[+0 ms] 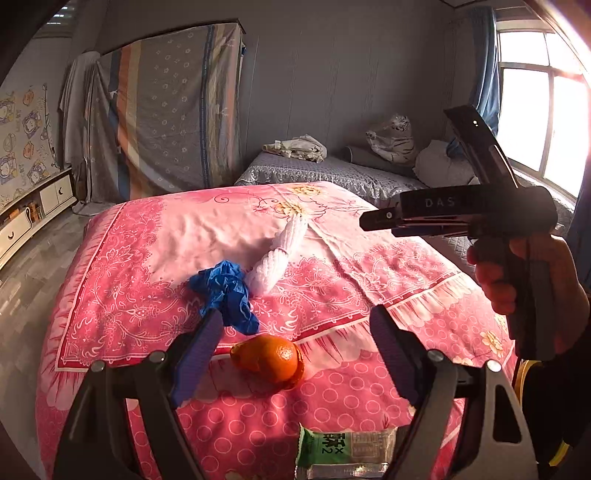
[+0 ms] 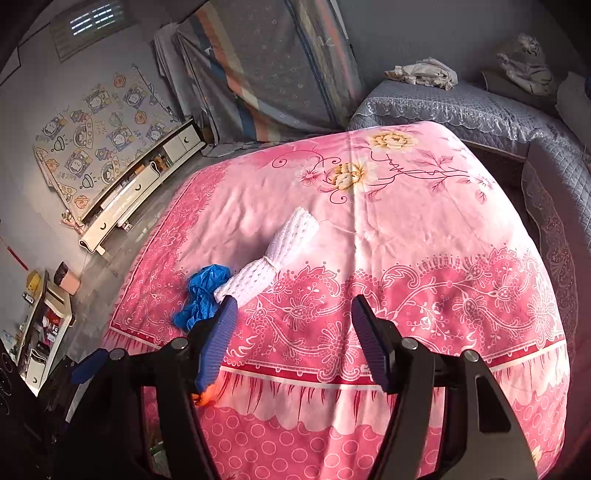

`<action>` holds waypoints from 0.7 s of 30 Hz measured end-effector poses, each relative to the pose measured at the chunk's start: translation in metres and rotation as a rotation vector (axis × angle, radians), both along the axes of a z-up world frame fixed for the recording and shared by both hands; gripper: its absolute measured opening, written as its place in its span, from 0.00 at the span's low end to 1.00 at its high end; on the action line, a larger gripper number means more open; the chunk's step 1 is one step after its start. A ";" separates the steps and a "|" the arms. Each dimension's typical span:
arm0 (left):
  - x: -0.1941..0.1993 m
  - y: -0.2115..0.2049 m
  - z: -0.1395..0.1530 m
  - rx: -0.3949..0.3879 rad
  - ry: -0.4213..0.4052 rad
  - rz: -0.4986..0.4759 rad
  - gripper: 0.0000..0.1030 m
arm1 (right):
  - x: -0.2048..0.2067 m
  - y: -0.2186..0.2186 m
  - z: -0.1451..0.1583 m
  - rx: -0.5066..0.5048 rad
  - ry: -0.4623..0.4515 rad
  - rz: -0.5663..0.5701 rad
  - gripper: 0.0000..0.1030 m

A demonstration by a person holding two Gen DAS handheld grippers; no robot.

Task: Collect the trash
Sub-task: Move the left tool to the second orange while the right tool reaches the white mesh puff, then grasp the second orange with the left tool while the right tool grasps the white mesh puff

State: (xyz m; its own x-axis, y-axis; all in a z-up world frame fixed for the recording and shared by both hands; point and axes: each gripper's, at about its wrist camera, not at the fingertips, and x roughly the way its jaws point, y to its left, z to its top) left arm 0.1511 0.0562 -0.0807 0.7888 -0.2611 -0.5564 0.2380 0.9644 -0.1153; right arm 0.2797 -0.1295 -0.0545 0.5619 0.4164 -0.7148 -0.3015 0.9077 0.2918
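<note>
You are looking across a bed spread with a pink floral quilt [image 2: 424,229], its border patterned with white scrolls and circles. Beyond it stands a second bed under a grey quilted lace-edged cover [image 1: 332,173], with a bundle of crumpled pale cloth [image 1: 295,147] and a striped plush tiger [image 1: 395,138] on top. The grey walls [image 1: 314,74] frame a tall wardrobe draped in striped grey patterned fabric [image 1: 166,122]. On your left a low white cabinet with drawers [image 2: 144,184] runs along the grey tiled floor [image 1: 33,266], below a cartoon-printed wall hanging [image 2: 96,136]. Strong daylight pours through the large window [image 1: 539,107] beside a blue curtain [image 1: 485,66] — a small vent window [image 2: 94,16] glows high up.
</note>
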 end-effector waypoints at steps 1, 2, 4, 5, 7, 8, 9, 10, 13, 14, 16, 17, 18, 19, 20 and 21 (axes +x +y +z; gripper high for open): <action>0.002 0.001 -0.005 0.000 0.017 -0.001 0.76 | 0.008 0.007 -0.006 -0.005 0.011 0.007 0.59; 0.006 0.002 -0.009 0.000 0.034 0.000 0.76 | 0.016 0.013 -0.010 -0.007 0.021 0.013 0.59; 0.012 0.003 -0.017 0.002 0.068 -0.001 0.76 | 0.031 0.022 -0.020 -0.008 0.042 0.019 0.59; 0.015 0.002 -0.021 0.003 0.086 -0.003 0.76 | 0.039 0.027 -0.024 -0.010 0.052 0.020 0.59; 0.022 0.003 -0.029 0.001 0.119 -0.009 0.76 | 0.053 0.035 -0.032 -0.016 0.067 0.017 0.59; 0.025 0.003 -0.033 -0.001 0.132 -0.011 0.76 | 0.060 0.039 -0.036 -0.020 0.072 0.017 0.59; 0.028 0.003 -0.037 -0.001 0.144 -0.010 0.76 | 0.066 0.042 -0.039 -0.023 0.076 0.016 0.59; 0.031 0.003 -0.039 -0.003 0.153 -0.010 0.76 | 0.072 0.045 -0.042 -0.023 0.081 0.017 0.59; 0.039 0.005 -0.046 -0.008 0.175 -0.006 0.76 | 0.087 0.055 -0.049 -0.022 0.097 0.023 0.59; 0.041 0.005 -0.048 -0.009 0.182 -0.007 0.76 | 0.091 0.058 -0.052 -0.024 0.103 0.025 0.59; 0.046 0.005 -0.052 -0.012 0.196 -0.007 0.75 | 0.099 0.063 -0.058 -0.032 0.112 0.028 0.59; 0.048 0.005 -0.054 -0.012 0.203 -0.009 0.74 | 0.102 0.065 -0.061 -0.034 0.119 0.030 0.59; 0.050 0.004 -0.056 -0.011 0.212 -0.010 0.73 | 0.105 0.065 -0.064 -0.033 0.127 0.025 0.59; 0.051 0.003 -0.058 -0.008 0.220 -0.011 0.71 | 0.108 0.064 -0.068 -0.027 0.139 0.018 0.59; 0.053 0.003 -0.060 -0.006 0.228 -0.013 0.69 | 0.111 0.064 -0.071 -0.018 0.153 0.015 0.59; 0.055 0.002 -0.062 -0.007 0.237 -0.017 0.68 | 0.114 0.065 -0.075 -0.012 0.164 0.015 0.59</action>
State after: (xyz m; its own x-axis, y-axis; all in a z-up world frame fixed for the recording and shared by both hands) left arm 0.2057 0.0581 -0.1424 0.6313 -0.2781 -0.7240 0.2200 0.9594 -0.1766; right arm 0.3935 -0.0650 -0.1291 0.4310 0.4150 -0.8012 -0.2645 0.9071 0.3275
